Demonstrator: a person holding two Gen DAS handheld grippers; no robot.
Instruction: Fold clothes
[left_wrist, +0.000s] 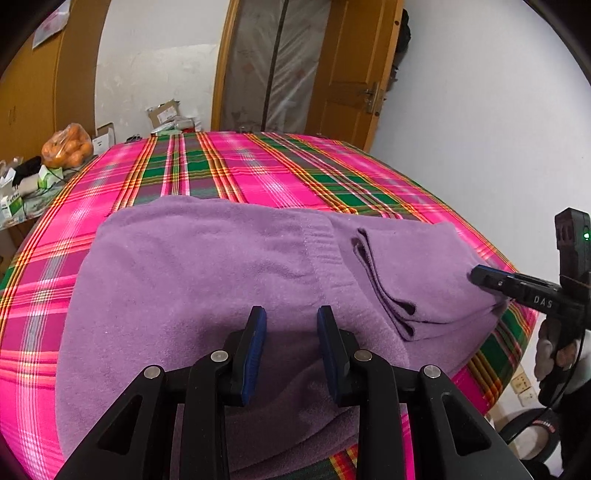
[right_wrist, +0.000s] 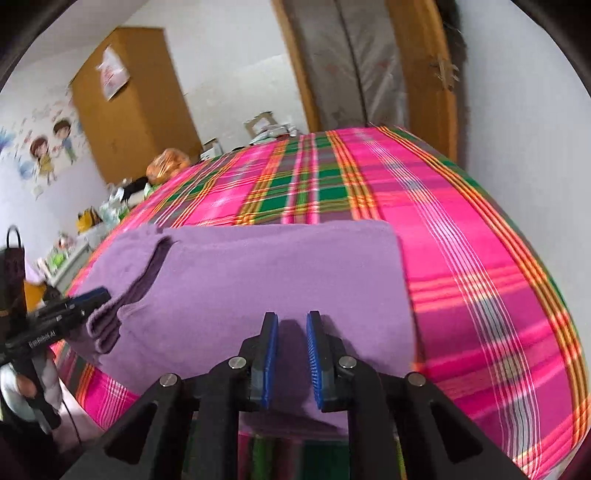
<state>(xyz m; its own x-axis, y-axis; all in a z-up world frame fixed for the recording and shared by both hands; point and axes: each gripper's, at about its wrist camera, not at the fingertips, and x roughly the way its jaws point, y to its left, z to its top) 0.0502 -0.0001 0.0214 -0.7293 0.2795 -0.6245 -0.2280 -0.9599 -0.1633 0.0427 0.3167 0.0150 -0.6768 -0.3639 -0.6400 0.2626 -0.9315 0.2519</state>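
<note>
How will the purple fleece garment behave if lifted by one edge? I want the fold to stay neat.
The purple fleece garment will probably sag limply: it drapes over the bed's edge. Its stacked folded layers could slide apart. The fuzzy nap should grip the left gripper's pads rather than slip.

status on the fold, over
Left gripper open, over the purple garment. Right gripper open at its near edge. Garment partly folded on the plaid bed. Nothing in the way.

Purple garment's (left_wrist: 207, 280) near edge behind grippers (perhaps overhanging the bed)
</note>
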